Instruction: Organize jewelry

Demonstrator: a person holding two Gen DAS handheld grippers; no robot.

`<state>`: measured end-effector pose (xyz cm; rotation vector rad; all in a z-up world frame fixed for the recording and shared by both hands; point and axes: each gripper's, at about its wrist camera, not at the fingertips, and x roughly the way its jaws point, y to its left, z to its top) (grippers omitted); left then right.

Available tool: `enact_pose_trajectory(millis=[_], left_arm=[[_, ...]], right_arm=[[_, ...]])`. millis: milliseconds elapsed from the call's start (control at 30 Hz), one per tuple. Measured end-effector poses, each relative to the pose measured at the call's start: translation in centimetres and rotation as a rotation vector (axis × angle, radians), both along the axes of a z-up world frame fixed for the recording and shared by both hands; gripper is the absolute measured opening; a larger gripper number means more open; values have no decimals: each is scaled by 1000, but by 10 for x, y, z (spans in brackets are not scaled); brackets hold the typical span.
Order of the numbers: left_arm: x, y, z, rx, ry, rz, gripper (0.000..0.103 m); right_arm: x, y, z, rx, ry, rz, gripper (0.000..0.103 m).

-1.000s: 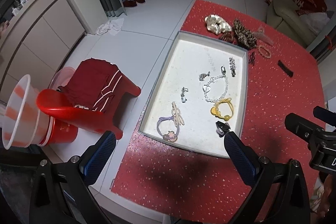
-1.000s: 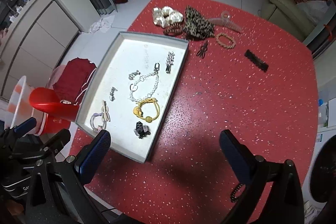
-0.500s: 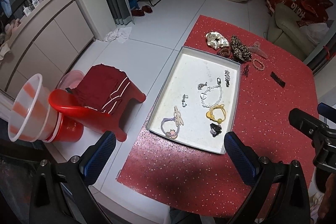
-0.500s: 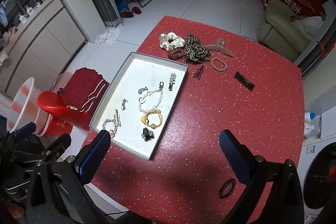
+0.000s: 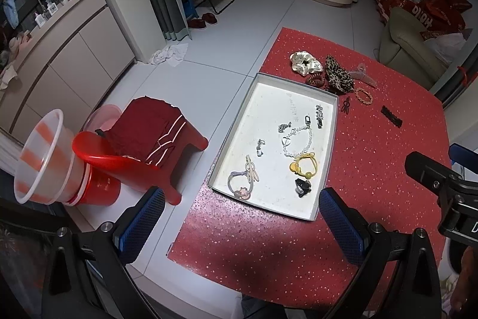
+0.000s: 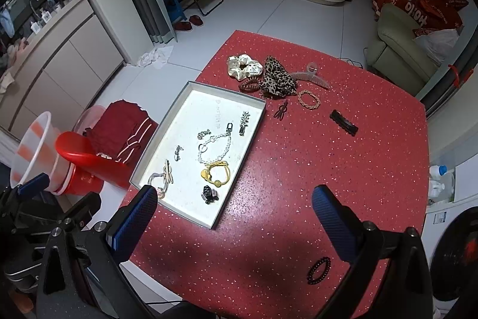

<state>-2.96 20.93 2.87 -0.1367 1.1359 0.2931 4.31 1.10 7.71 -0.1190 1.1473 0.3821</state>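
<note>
A white tray (image 5: 233,136) (image 6: 167,121) lies on the red speckled table (image 6: 328,169), holding a yellow hair tie (image 5: 304,165) (image 6: 216,172), a bead chain (image 6: 215,145), a black clip (image 5: 302,186) (image 6: 209,194) and several small pieces. Beyond the tray lie a cream scrunchie (image 6: 243,66), a leopard scrunchie (image 6: 277,76), a clear claw clip (image 6: 310,75), a braided band (image 6: 309,99) and a black barrette (image 6: 343,122). A black bead bracelet (image 6: 319,270) sits near my right gripper (image 6: 234,217). Both the right and the left gripper (image 5: 242,223) hover high over the near table edge, open and empty.
A red plastic stool (image 5: 140,145) with a dark red cloth stands left of the table, beside stacked basins (image 5: 44,157). White floor lies beyond. A washing machine (image 6: 448,253) is at the right, a sofa (image 6: 397,50) at the back.
Both grippers have risen and pulled back from the table, so the tray and table look smaller. Nothing on the table has moved.
</note>
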Motion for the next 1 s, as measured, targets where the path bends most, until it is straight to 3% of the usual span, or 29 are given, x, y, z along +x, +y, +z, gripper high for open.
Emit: enact_pose_trajectory(millis=[1000], left_arm=[[0, 2, -2, -2, 7, 7, 103]], right_arm=[[-2, 7, 2, -3, -3, 18, 103]])
